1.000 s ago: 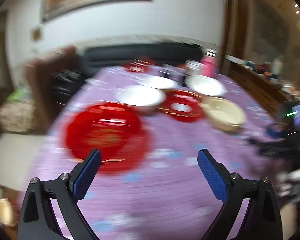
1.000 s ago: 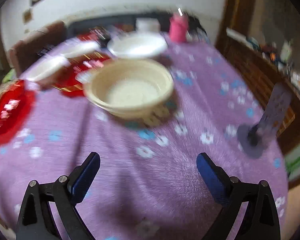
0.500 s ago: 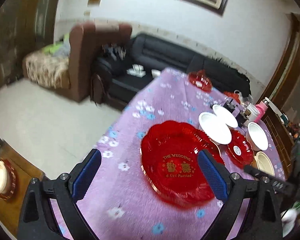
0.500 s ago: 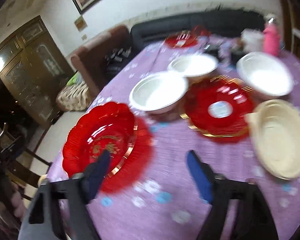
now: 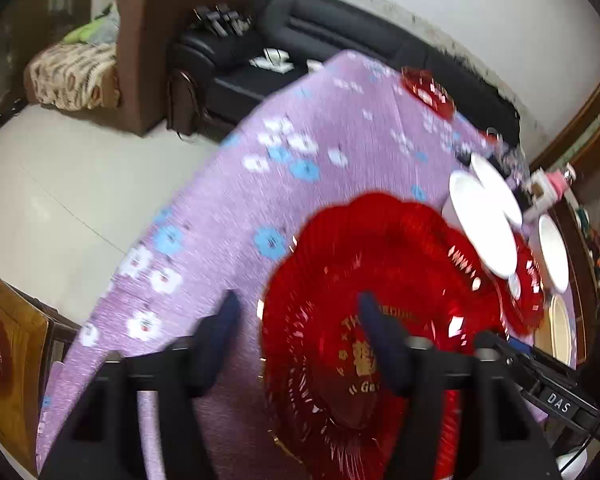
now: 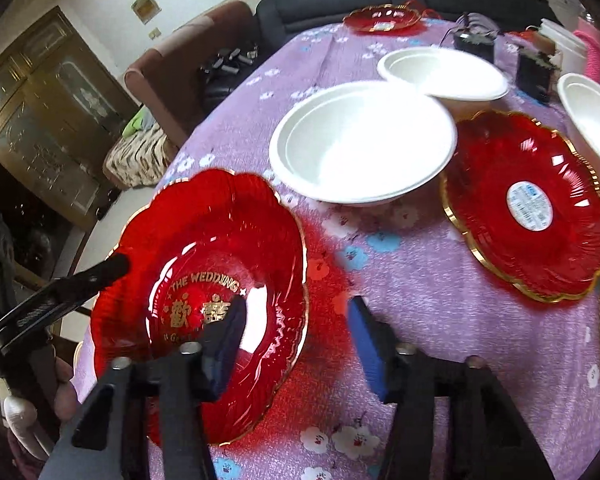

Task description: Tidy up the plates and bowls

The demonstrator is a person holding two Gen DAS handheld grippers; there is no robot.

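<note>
- The left gripper [image 5: 298, 322] has its two fingers apart, one on each side of the near edge of the big red wedding plate [image 5: 380, 304].
- The right gripper [image 6: 298, 330] is open too, its fingers either side of that plate's [image 6: 204, 292] other edge.
- The plate sits on the purple flowered tablecloth [image 6: 400, 280].
- A white bowl [image 6: 360, 144] is just behind it.

Ahead of my right gripper I see a glossy, translucent red plastic plate [image 6: 204, 264], gold-rimmed, on matt purple floral cloth [image 6: 400, 292].
</note>
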